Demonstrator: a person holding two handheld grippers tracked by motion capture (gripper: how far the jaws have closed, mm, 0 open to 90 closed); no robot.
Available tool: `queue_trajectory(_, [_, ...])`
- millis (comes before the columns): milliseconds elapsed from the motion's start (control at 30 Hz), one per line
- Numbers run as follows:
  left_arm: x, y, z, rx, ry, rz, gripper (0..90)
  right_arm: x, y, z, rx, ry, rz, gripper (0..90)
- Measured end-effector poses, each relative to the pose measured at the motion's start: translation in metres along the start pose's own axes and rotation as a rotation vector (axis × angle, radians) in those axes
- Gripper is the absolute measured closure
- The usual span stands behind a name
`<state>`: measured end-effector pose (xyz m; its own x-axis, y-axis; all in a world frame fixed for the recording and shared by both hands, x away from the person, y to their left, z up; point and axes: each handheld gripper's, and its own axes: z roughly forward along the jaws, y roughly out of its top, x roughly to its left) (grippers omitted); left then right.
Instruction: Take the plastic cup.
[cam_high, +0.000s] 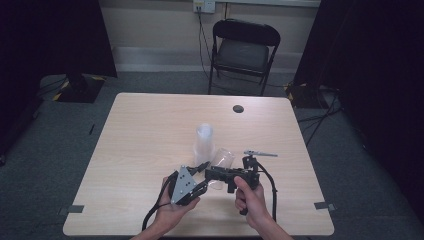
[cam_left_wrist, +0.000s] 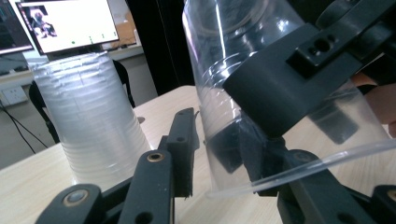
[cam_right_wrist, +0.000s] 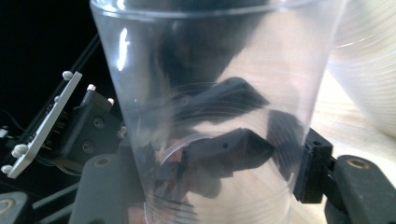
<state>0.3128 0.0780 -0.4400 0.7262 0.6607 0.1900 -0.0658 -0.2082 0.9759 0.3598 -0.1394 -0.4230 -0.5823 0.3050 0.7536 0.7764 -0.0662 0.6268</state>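
Clear plastic cup (cam_high: 223, 161), lying tilted just in front of the upturned stack of cups (cam_high: 204, 141), is clamped between the jaws of the right gripper (cam_high: 216, 173). The left gripper (cam_high: 202, 167), jaws apart, straddles its rim. It looks like a hand-over; next the left jaws should close before the right lets go.

Two hands at near edge of pale wooden table (cam_high: 150, 125), each holding black gripper; left gripper (cam_high: 200, 176) with grey three-cornered plate on top, right gripper (cam_high: 212, 173) pointing left toward it, jaw tips close together at clear plastic cup (cam_high: 221, 164) lying tilted between them; upside-down stack of clear cups (cam_high: 204, 142) just behind; black folding chair (cam_high: 243, 52) beyond far edge; small dark round spot (cam_high: 238, 108) near far edge
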Motion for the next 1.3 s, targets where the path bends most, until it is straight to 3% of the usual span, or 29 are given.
queue_trajectory(333, [0.003, 0.0, -0.001, 0.004, -0.026, -0.011, 79.4, -0.001, -0.001, 0.003, 0.015, 0.019, 0.015, 31.3])
queue_trajectory(500, [0.007, -0.001, -0.001, 0.013, -0.031, -0.043, 83.8, 0.002, -0.001, 0.004, -0.001, -0.018, -0.049, 25.6])
queue_trajectory(633, [0.009, -0.001, -0.001, 0.018, -0.035, -0.056, 85.1, 0.001, 0.0, 0.003, -0.008, -0.031, -0.054, 19.5])
queue_trajectory(967, [0.011, -0.001, -0.003, 0.022, -0.048, -0.091, 87.3, 0.0, 0.002, -0.001, -0.029, -0.038, -0.069, 15.7])
queue_trajectory(1300, [0.023, -0.003, -0.005, 0.02, -0.031, -0.166, 87.5, 0.0, 0.006, -0.007, -0.053, -0.044, -0.082, 15.1])
